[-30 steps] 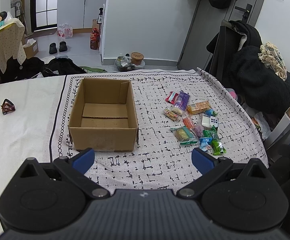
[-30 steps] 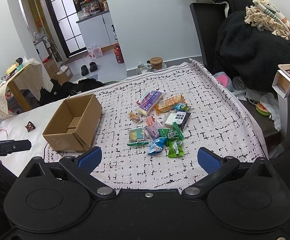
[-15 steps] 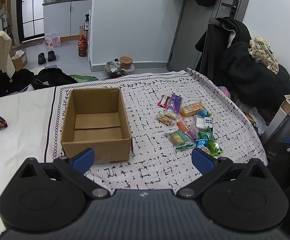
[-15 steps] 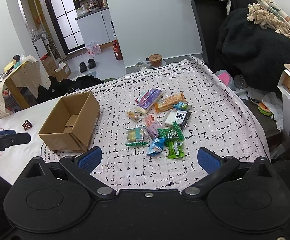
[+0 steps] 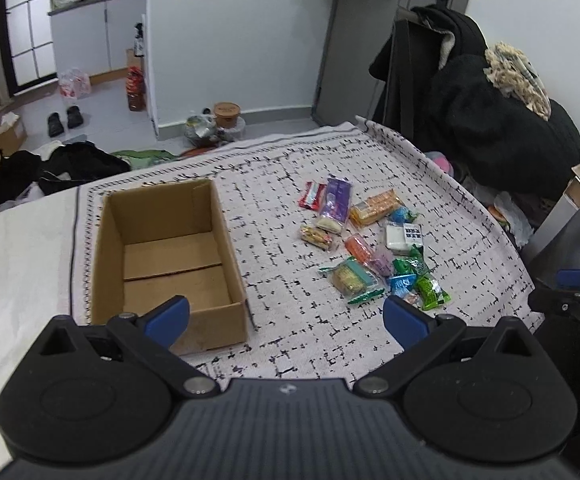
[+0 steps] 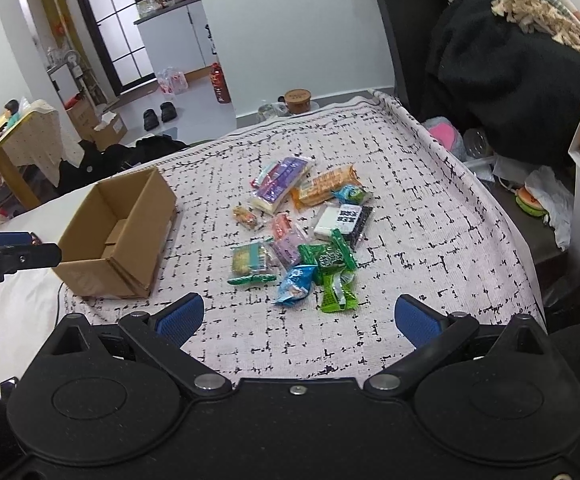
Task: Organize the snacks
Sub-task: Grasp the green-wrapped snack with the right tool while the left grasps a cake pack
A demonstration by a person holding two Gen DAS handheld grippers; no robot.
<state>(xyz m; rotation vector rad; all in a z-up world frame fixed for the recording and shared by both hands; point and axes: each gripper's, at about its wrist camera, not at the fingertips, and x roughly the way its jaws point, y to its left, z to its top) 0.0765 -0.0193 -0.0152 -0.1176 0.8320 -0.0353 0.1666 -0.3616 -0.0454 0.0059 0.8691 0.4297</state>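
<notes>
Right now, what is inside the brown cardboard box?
The brown cardboard box shows only its bare bottom flaps, no snack. The left gripper finger covers its near corner, so that part cannot be seen.

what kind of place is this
Probably a lived-in home, perhaps a small flat: black slippers on the tiled floor, dark coats hung by the grey door, white kitchen cabinets behind.

I see a plain brown cardboard box point(image 5: 162, 256) on a white cloth point(image 5: 290, 344) printed with broken black grid marks. The snack packets point(image 6: 301, 232) beside it are purple, orange, red, green, light blue and black-and-white. Both grippers' finger pads point(image 6: 180, 316) are blue on black bodies.
</notes>
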